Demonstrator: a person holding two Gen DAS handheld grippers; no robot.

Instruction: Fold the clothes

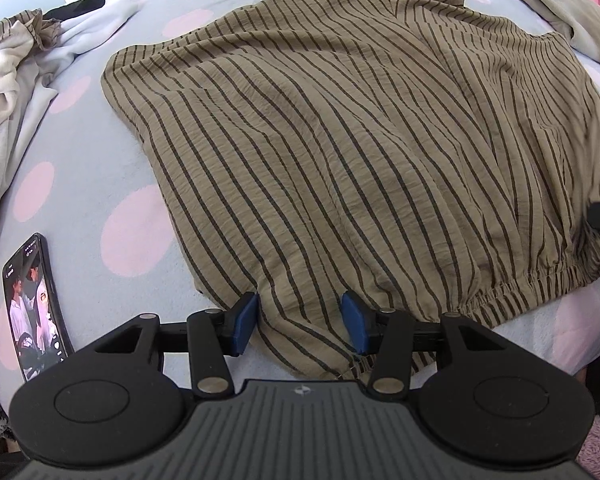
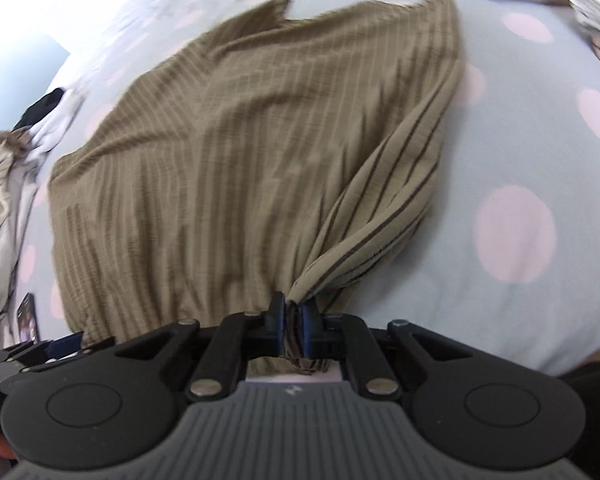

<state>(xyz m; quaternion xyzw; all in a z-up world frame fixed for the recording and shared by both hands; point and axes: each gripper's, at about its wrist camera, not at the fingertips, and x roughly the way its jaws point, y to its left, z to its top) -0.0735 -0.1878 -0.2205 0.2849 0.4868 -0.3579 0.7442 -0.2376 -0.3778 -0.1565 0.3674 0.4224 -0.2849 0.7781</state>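
A brown garment with thin dark stripes lies spread across the middle of the bed, its gathered elastic hem toward you at the near edge. Your right gripper has its blue-padded fingers closed tight on a bunched corner of that hem, and a fold of cloth rises from the grip up and to the right. Your left gripper sits at the same hem, farther along. Its fingers stand partly open with a fold of the striped cloth between them; the pads do not press on it.

The bed wears a pale blue cover with large pink dots. On the left side of it lies a heap of white and cream clothes, with a dark item behind. A phone with a lit screen rests on the cover near your left gripper. A grey cloth lies at the far right corner.
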